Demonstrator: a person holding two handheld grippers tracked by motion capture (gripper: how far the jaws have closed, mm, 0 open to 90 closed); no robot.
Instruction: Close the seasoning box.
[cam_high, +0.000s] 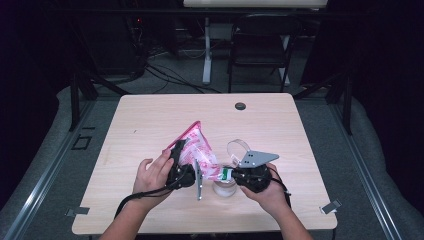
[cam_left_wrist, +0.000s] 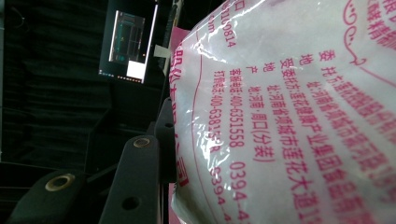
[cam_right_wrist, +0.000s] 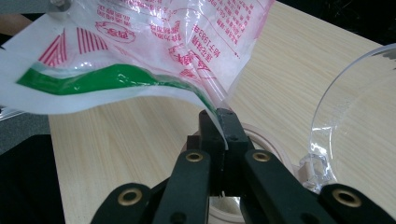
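The desk (cam_high: 150, 120) is seen whole from the high view, with a pink-printed plastic bag (cam_high: 197, 150) held above it between both hands. Chinese print and the digits 400-6351558 are legible in the left gripper view, where the left gripper (cam_left_wrist: 154, 163) has its fingers clamped on the bag's bulk. The right gripper (cam_right_wrist: 223, 126) — fingers pressed together — pinches the bag's green-striped corner over a clear jar (cam_high: 225, 187), its hinged lid (cam_right_wrist: 355, 116) open.

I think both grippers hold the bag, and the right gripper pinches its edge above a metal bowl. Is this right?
Not quite: under the pinched edge stands a clear jar, not a metal bowl, as the right gripper view shows. Both the left gripper and the right gripper do hold the bag.
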